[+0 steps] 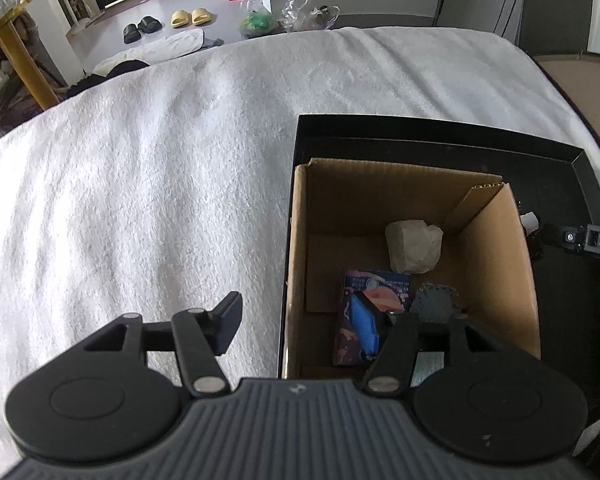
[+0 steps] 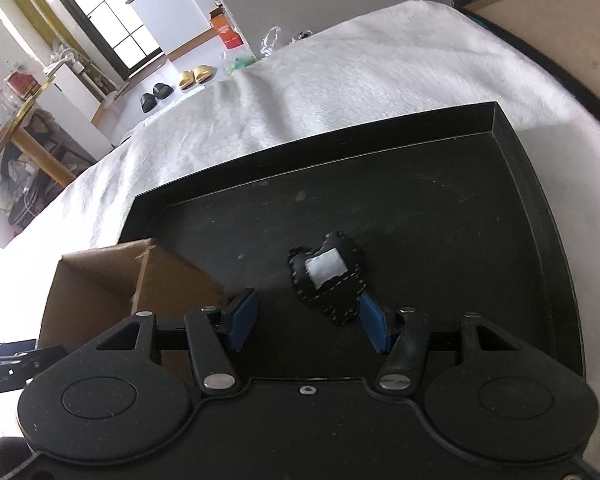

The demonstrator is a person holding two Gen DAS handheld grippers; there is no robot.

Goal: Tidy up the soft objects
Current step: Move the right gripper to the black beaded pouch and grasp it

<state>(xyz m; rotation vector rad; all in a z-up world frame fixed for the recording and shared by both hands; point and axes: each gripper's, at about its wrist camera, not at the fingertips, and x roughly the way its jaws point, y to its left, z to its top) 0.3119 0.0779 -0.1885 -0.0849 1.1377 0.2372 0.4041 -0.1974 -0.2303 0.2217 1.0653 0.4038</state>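
A cardboard box point(image 1: 380, 200) stands in the left part of a black tray point(image 1: 420, 136). Inside the box lie a crumpled white soft lump point(image 1: 414, 246), a colourful flat packet point(image 1: 376, 288) and a grey felt piece point(image 1: 436, 300). My left gripper point(image 1: 296, 312) hangs open over the box's left wall, holding nothing; one finger is over the towel, the other over the box. In the right wrist view a black stitched felt piece with a white patch point(image 2: 326, 276) lies on the tray point(image 2: 420, 184). My right gripper point(image 2: 306, 320) is open just short of it, its right pad point(image 2: 372, 324) beside the felt's edge.
The tray rests on a white towel-covered surface point(image 1: 160, 160). The cardboard box point(image 2: 132, 280) is to the left of the right gripper. Part of the right gripper point(image 1: 592, 240) shows at the tray's right side. A brown board point(image 2: 560, 12) lies beyond the far right edge.
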